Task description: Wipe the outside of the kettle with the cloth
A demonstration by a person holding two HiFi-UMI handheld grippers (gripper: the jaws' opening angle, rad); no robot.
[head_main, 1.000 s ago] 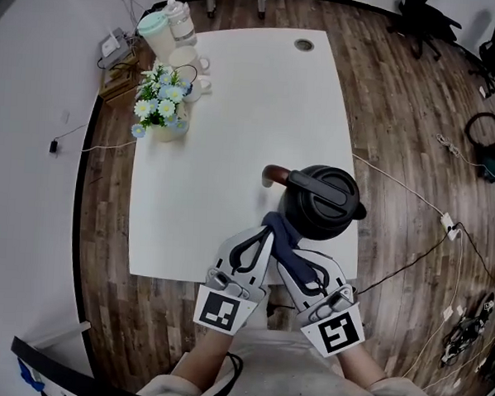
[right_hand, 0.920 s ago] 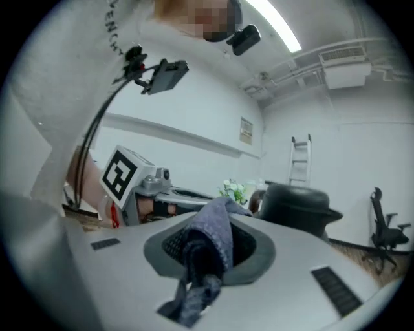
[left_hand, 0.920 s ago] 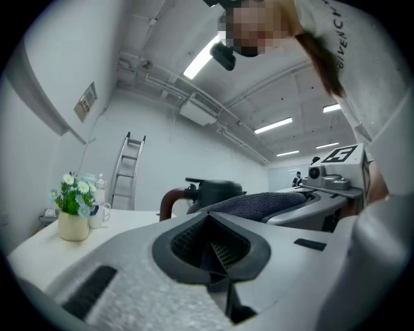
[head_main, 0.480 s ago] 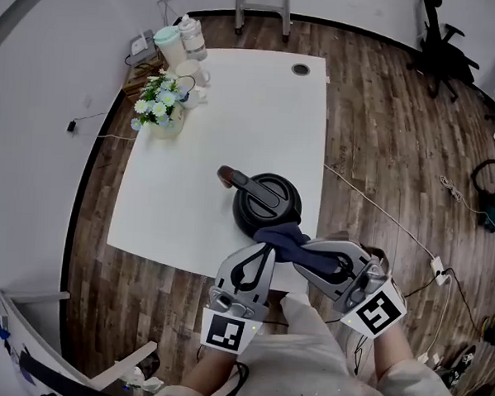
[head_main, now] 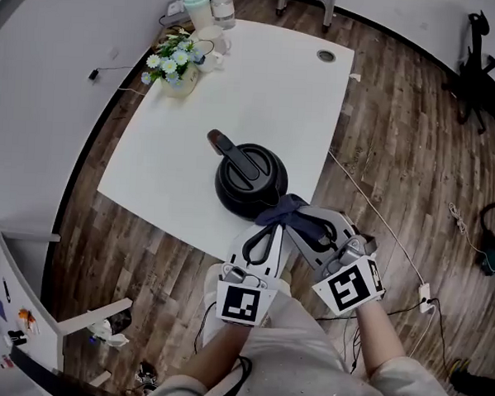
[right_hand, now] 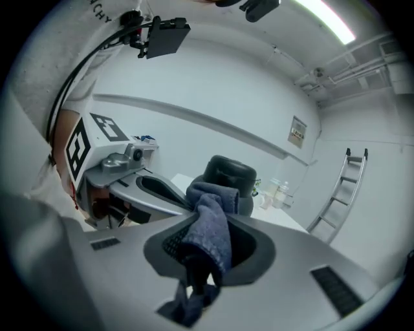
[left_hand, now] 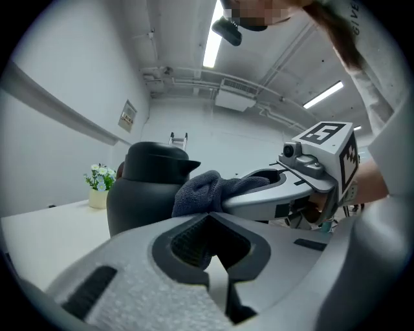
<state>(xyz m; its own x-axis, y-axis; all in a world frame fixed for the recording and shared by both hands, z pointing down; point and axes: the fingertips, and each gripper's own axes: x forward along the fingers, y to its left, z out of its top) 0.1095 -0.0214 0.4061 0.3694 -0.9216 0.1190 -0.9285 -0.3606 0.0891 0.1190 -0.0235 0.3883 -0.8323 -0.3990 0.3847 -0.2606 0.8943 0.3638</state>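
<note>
A black kettle (head_main: 248, 181) with a brown-tipped handle stands on the white table (head_main: 193, 124) close to its near edge. My right gripper (head_main: 304, 223) is shut on a dark blue cloth (head_main: 285, 210), which rests against the kettle's near right side. In the right gripper view the cloth (right_hand: 210, 226) hangs out between the jaws, with the kettle (right_hand: 229, 173) just behind it. My left gripper (head_main: 271, 229) is shut on nothing beside the right one, just short of the kettle. In the left gripper view, the cloth (left_hand: 206, 187) lies against the kettle (left_hand: 145, 191) below its spout.
A vase of flowers (head_main: 176, 63) and several cups and bottles (head_main: 209, 7) stand at the table's far left corner. A cable hole (head_main: 325, 55) sits near the far right edge. Cables (head_main: 378, 225) trail over the wooden floor on the right.
The right gripper has carried the cloth from the kettle's near left side round to its near right side. The left gripper stayed close by, shut. The head view has shifted.
</note>
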